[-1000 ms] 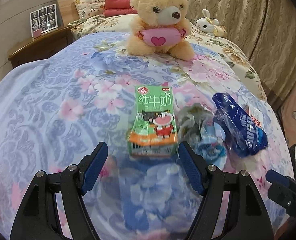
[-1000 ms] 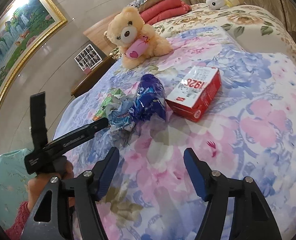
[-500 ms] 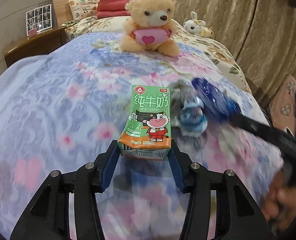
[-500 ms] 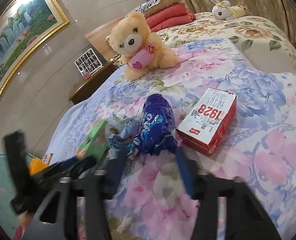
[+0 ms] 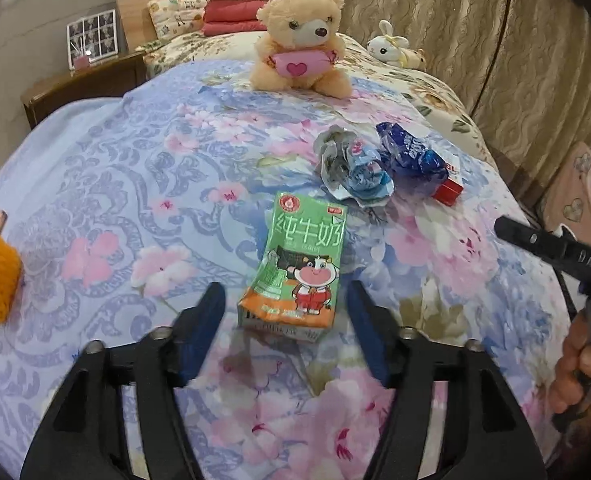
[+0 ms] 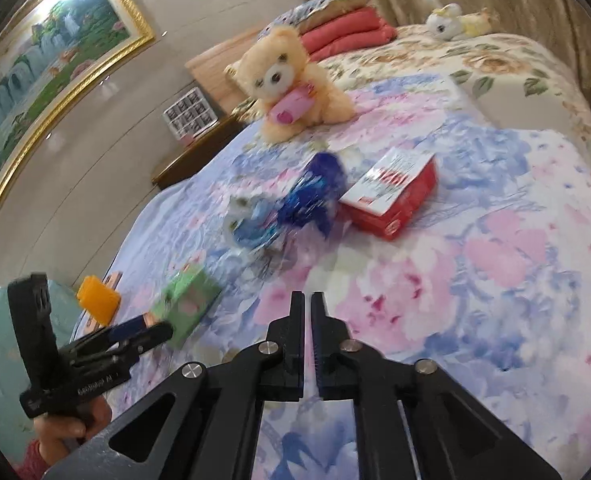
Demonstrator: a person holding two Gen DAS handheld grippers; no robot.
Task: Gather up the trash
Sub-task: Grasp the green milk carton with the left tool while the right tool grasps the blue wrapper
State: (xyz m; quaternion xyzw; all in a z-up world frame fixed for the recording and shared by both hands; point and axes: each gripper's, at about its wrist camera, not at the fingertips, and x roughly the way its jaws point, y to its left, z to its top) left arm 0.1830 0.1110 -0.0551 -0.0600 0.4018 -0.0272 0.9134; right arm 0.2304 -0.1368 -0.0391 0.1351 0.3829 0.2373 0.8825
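Milk carton (image 5: 295,268): light, stiff, crushable; grip flat sides. Left gripper (image 5: 285,312) just reopened, straddling it untouched; right gripper (image 6: 308,306) closed, empty

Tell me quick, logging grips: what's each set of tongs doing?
Left tongs: open, just widened, straddling the milk carton without gripping it.
Right tongs: shut, empty.

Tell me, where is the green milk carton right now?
In the left wrist view the green milk carton lies on the floral bedspread, just nearer than the crumpled wrapper.
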